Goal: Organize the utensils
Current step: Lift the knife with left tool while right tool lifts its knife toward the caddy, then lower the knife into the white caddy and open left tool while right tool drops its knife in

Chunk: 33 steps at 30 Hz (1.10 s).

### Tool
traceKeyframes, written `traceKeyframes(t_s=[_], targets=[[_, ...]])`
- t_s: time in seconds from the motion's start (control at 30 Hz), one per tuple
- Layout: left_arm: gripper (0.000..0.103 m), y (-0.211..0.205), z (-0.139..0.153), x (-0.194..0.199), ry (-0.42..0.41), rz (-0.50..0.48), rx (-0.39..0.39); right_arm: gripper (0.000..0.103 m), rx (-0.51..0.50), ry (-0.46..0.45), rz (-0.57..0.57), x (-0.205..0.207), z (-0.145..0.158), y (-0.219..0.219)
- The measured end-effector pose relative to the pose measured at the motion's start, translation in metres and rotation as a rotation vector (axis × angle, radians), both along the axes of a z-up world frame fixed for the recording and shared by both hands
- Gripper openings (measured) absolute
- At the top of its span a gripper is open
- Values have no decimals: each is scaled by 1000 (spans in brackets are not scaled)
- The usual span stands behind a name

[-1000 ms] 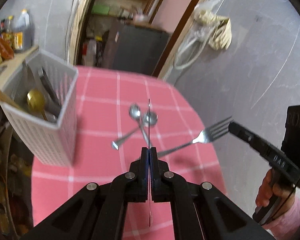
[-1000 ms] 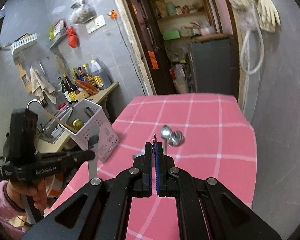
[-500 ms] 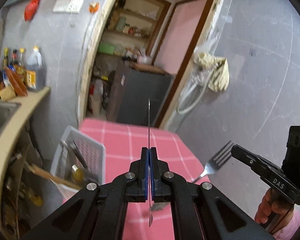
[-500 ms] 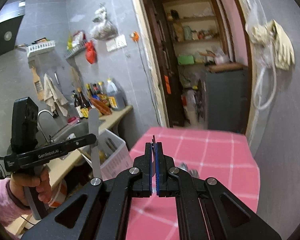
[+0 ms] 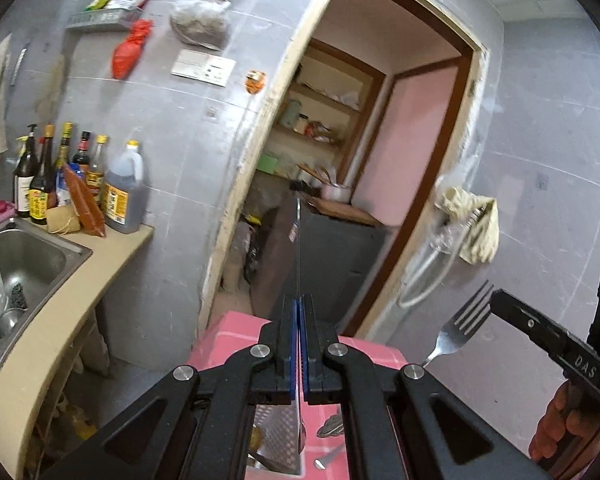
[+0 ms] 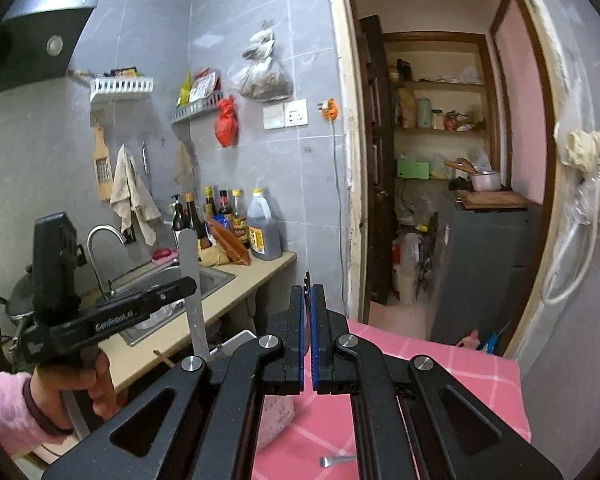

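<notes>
This is a small kitchen with grey tiled walls, and a table with a pink checked cloth (image 6: 440,364) stands low in both views. The left gripper (image 5: 299,344) is squeezed tight on a thin flat silver table knife (image 5: 298,248), which stands straight up between the blue pads. The right gripper (image 6: 309,336) is clamped on a shiny silver fork (image 5: 462,328), whose prongs point up and lean a little. Both are held high above the table, well apart from each other.

Under the left gripper sits the white plastic holder basket with small holes (image 5: 278,436), with just a bit of it showing. More silver spoons (image 5: 332,426) lie on the cloth beside it.

To do this step well, I think each piece should go over the basket one at a time. Tip the knife so its handle points down, lower it slowly inside the walls, then let go. Keep the fork out of the way until the knife is in.
</notes>
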<state>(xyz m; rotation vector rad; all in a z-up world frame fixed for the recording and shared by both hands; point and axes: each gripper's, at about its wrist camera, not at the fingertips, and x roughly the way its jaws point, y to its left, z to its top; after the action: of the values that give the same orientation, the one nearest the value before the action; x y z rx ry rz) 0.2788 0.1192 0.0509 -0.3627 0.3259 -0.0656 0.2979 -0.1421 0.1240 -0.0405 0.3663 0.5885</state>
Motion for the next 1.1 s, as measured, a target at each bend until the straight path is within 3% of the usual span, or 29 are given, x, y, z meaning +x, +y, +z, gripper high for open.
traceKeyframes(t_s=[0.23,0.63,0.77,0.9,1.0,1.1], targets=[[2,-3,-20,1,-21,28,75,2,-66,38,36,20,-15,36],[2,-10,-48,-6,-10,14,70,3,-119,78,86,32,-38,66],[2,-13,-48,-10,-27,26,114,2,-152,56,71,30,-40,72],[2,-15,-46,-14,-42,15,93,3,-176,31,65,27,-36,75],[2,-17,-45,-14,-45,2,80,2,-184,36,72,29,-36,78],[2,-23,-49,-11,-30,-8,119,3,-180,64,74,32,-40,79]])
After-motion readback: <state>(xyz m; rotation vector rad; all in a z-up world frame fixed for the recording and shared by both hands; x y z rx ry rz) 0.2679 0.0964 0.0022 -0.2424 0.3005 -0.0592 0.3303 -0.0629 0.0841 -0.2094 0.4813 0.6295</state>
